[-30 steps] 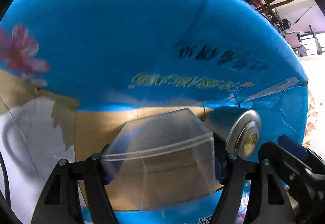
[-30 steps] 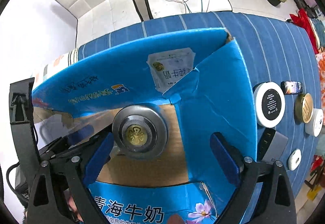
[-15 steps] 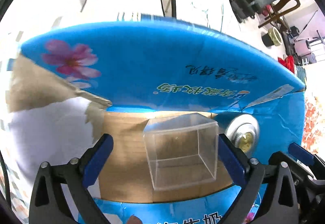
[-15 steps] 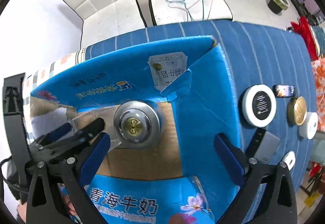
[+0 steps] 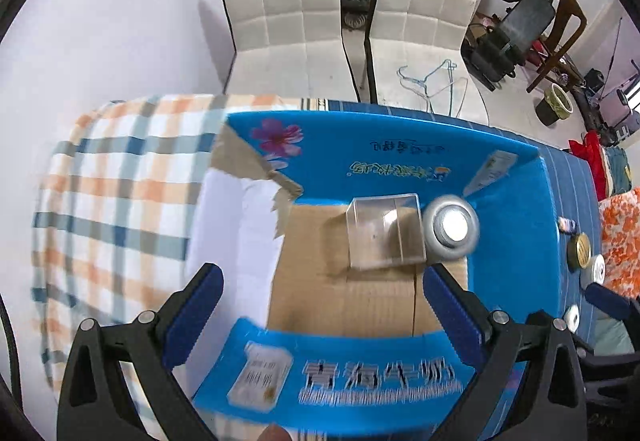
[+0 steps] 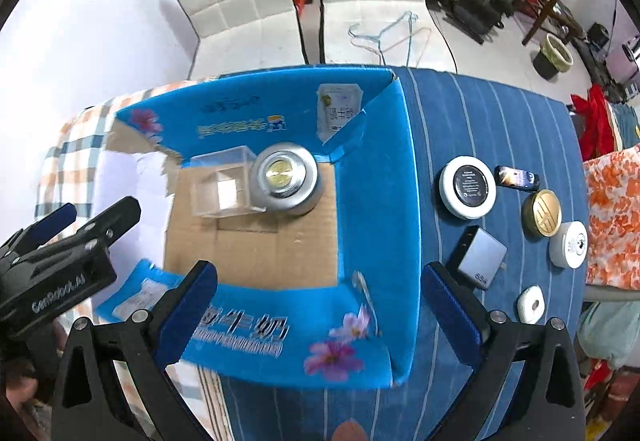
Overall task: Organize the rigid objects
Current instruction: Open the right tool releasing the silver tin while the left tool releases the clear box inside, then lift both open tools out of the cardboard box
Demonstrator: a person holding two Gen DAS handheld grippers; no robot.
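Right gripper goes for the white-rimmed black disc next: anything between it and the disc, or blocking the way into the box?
Nothing visible blocks the open right gripper from the disc on the blue cloth. Going back, the box's right wall stands between; lift over it. The clear cube and silver tin fill the far corner.

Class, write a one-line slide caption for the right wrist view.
Open right claw above blue cardboard box holding clear plastic cube beside round silver tin.

One carton [image 6: 372,169], two items inside, six outside
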